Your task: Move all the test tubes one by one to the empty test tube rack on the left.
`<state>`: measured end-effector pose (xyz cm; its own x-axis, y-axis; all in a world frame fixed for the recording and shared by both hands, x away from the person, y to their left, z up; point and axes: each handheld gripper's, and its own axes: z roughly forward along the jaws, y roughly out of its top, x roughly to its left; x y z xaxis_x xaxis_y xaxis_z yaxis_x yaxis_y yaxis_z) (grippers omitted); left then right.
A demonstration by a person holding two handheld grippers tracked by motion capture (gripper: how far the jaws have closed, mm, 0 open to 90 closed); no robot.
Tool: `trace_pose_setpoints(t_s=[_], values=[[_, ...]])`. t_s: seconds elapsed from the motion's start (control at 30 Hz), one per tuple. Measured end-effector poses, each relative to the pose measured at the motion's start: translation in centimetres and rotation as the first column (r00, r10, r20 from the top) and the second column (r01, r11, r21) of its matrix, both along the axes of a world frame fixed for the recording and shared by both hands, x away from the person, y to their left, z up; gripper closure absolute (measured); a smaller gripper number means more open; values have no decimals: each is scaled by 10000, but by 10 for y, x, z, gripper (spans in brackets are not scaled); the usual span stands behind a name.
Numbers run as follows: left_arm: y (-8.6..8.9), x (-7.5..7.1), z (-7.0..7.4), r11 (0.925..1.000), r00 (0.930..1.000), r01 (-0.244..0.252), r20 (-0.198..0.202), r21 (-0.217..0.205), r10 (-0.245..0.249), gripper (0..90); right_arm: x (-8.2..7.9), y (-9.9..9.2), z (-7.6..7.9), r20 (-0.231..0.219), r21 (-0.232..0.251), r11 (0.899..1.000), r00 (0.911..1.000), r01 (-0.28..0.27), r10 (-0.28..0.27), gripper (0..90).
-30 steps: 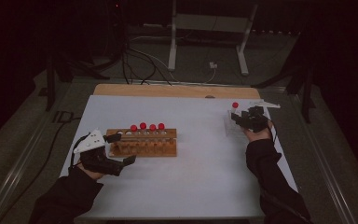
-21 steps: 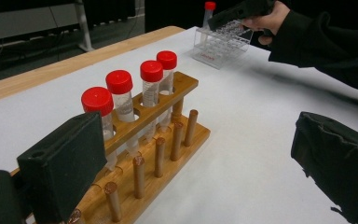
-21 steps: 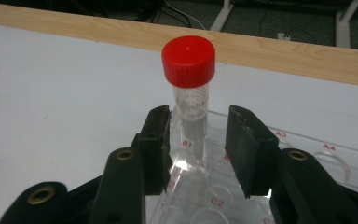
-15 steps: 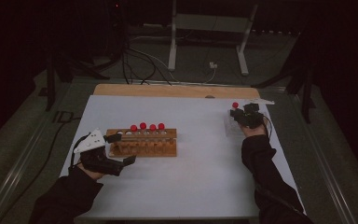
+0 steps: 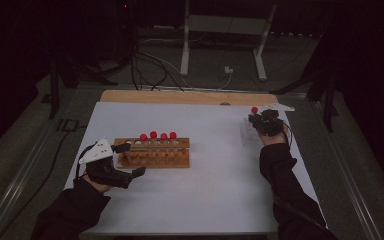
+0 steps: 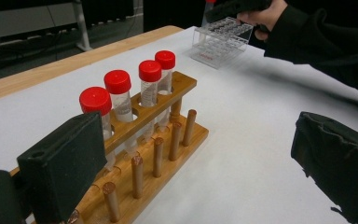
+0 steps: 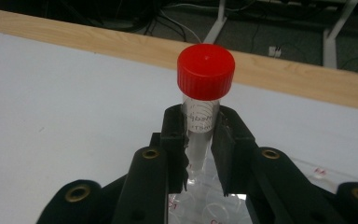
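A wooden rack (image 5: 155, 154) (image 6: 149, 154) stands left of centre and holds several red-capped tubes (image 5: 153, 135) (image 6: 117, 93) in its back row. My left gripper (image 5: 132, 159) (image 6: 200, 154) is wide open, its jaws on either side of the rack's left end, touching nothing. At the far right my right gripper (image 5: 260, 120) (image 7: 199, 126) is shut on one clear tube with a red cap (image 5: 254, 110) (image 7: 206, 70). It holds that tube upright over a clear plastic rack (image 5: 249, 135) (image 7: 205, 205) (image 6: 221, 39).
The white table top (image 5: 215, 180) ends in a wooden strip (image 5: 180, 96) along the far edge. A small white object (image 5: 279, 107) lies beyond the right hand. Behind the table, cables and a metal stand (image 5: 220, 45) are on the dark floor.
My right gripper, still shut on the tube, has shifted slightly over the clear rack. The left gripper and the wooden rack have stayed put.
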<state>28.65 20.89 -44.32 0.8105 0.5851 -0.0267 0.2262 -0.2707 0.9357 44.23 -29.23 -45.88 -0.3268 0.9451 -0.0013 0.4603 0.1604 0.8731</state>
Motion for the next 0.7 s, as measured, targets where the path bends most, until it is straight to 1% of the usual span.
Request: trace_pose_setpoints(t_s=[0.13,0.3,0.37,0.53,0.7], values=[[0,0,1,10000,10000,-13,2,-66,13,37,-6,0,11,295,-123,9999,9995,-53,56,751],[-1,-1,4,10000,10000,66,-6,-42,-66,37,-15,-1,26,647,-234,9996,9978,-148,162,751],[-2,-2,5,9999,10000,90,-26,-63,-90,36,-19,0,32,807,-366,9991,9964,-217,246,751],[-5,-3,7,9998,9998,187,2,16,-187,36,-31,3,44,1059,-445,9973,9924,-580,625,751],[-7,-4,9,9996,9996,280,37,23,-280,36,-43,10,50,1095,-444,9933,9878,-1065,1108,751]])
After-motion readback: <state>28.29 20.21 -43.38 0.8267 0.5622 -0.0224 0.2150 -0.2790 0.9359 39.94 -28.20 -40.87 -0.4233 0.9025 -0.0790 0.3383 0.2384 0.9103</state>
